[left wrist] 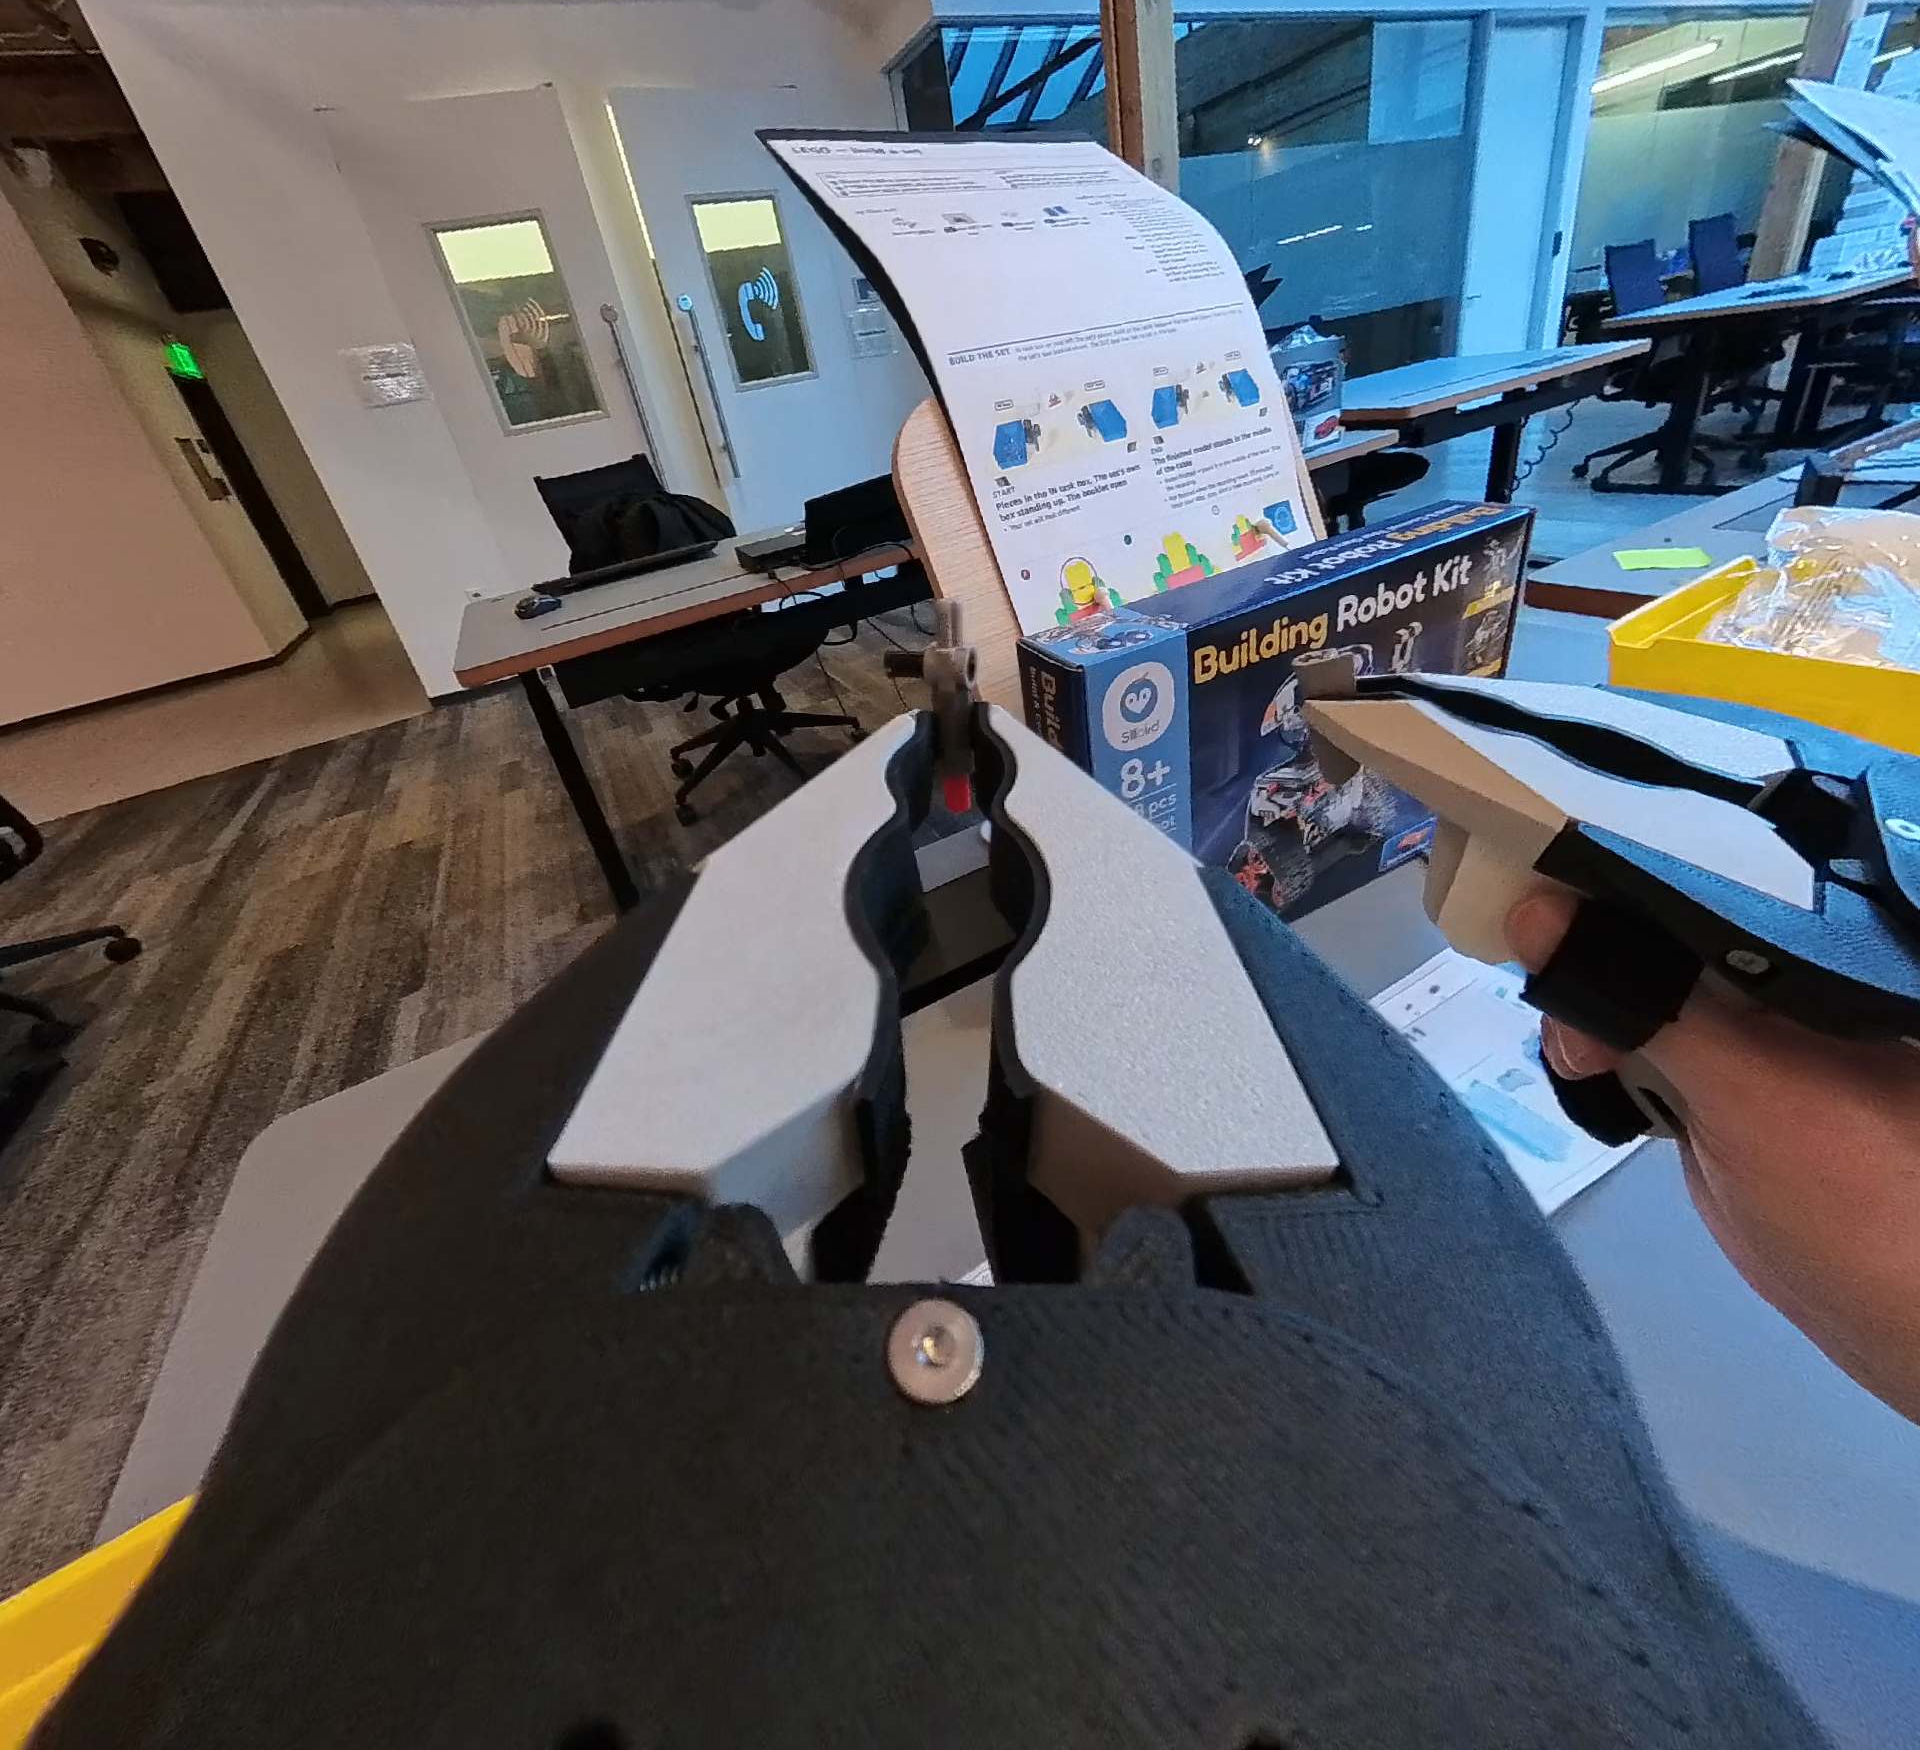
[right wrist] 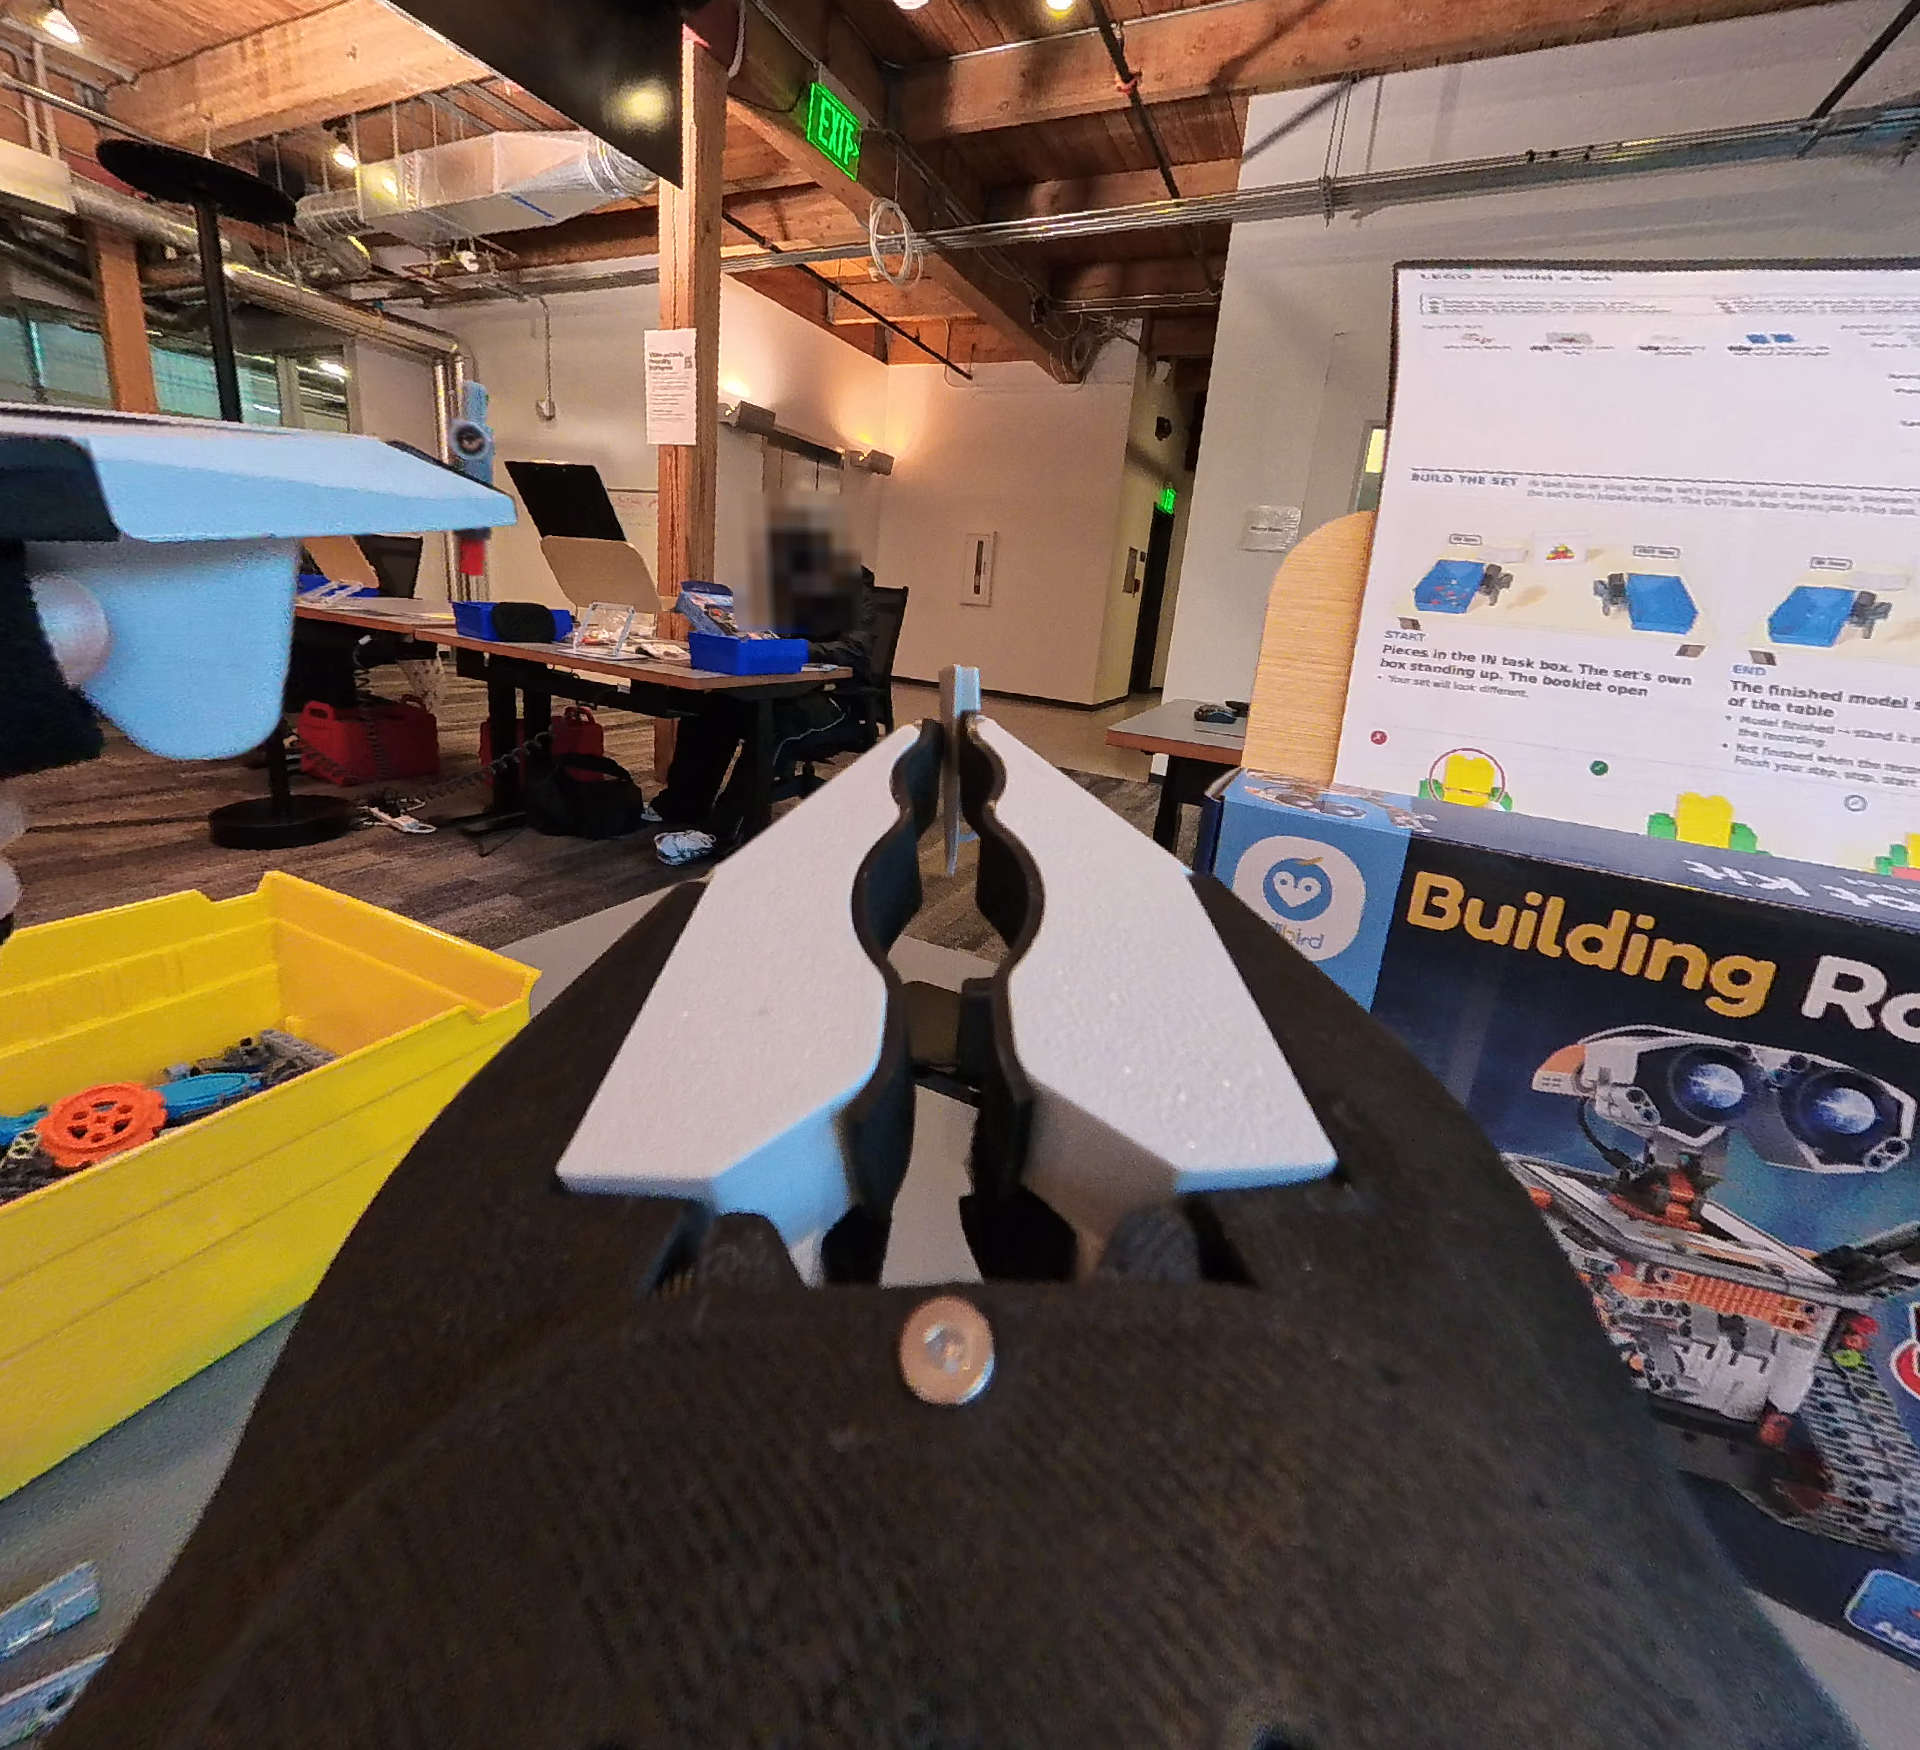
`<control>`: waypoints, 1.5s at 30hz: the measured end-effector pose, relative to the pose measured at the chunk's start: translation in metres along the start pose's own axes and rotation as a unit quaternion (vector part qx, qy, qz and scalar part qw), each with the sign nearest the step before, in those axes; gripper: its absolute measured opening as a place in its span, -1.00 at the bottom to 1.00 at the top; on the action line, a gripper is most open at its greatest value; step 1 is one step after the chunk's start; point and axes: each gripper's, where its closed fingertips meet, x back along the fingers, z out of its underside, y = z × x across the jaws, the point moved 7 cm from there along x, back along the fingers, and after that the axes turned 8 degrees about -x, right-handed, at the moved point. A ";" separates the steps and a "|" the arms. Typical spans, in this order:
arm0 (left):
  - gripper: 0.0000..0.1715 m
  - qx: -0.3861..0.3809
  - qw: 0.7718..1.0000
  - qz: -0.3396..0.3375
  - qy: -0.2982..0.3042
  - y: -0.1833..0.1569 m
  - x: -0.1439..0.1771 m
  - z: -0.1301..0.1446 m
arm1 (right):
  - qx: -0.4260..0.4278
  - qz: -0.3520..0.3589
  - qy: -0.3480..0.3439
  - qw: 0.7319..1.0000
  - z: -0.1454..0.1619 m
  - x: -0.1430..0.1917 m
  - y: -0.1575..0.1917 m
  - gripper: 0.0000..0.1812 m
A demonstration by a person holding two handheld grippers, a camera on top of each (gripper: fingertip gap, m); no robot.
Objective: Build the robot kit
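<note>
My left gripper (left wrist: 951, 726) is shut on a small grey connector piece (left wrist: 951, 661) with a red pin (left wrist: 954, 791), held up in the air. My right gripper (right wrist: 958, 732) is shut on a thin flat grey piece (right wrist: 958, 765). In the left wrist view the right gripper (left wrist: 1325, 698) comes in from the right, and its tip sits in front of the blue kit box (left wrist: 1351, 661), a short way right of the left gripper. In the right wrist view the left gripper (right wrist: 260, 495) shows at upper left, its tips out of frame.
The blue kit box (right wrist: 1662, 1025) stands on the grey table. Behind it is a printed instruction sheet (left wrist: 1091, 370) on a wooden stand (left wrist: 945, 516). A yellow bin (right wrist: 312, 1129) holds loose parts and an orange gear (right wrist: 102, 1124). Another yellow bin (left wrist: 1714, 672) holds bags. An open booklet (left wrist: 1475, 1056) lies flat. The left gripper's tips are roughly 11 cm from the right gripper's.
</note>
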 end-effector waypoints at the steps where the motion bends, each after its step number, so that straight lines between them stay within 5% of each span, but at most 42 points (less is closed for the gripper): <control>1: -0.95 -0.005 1.000 -0.003 0.001 0.000 0.000 0.000 | 0.001 -0.002 -0.001 1.000 -0.001 0.000 0.001 -0.98; 15: -0.95 0.003 1.000 0.013 -0.002 -0.007 -0.002 0.001 | -0.008 -0.032 0.014 0.999 0.008 -0.002 0.022 -0.99; 18: -0.95 0.103 0.992 0.069 -0.031 -0.007 -0.002 0.002 | -0.007 -0.046 0.017 0.999 0.011 -0.002 0.036 -0.99; 22: -0.95 0.291 0.939 0.172 -0.061 -0.003 -0.007 0.010 | 0.030 -0.055 0.008 0.998 0.011 0.000 0.056 -0.99; 26: -0.95 0.364 0.903 0.204 -0.098 -0.003 -0.007 0.011 | 0.080 -0.049 -0.010 0.996 0.008 0.003 0.069 -0.99; 45: -0.95 0.298 0.925 0.202 -0.119 -0.028 -0.003 -0.002 | 0.077 -0.041 -0.046 0.995 -0.011 0.010 0.073 -0.99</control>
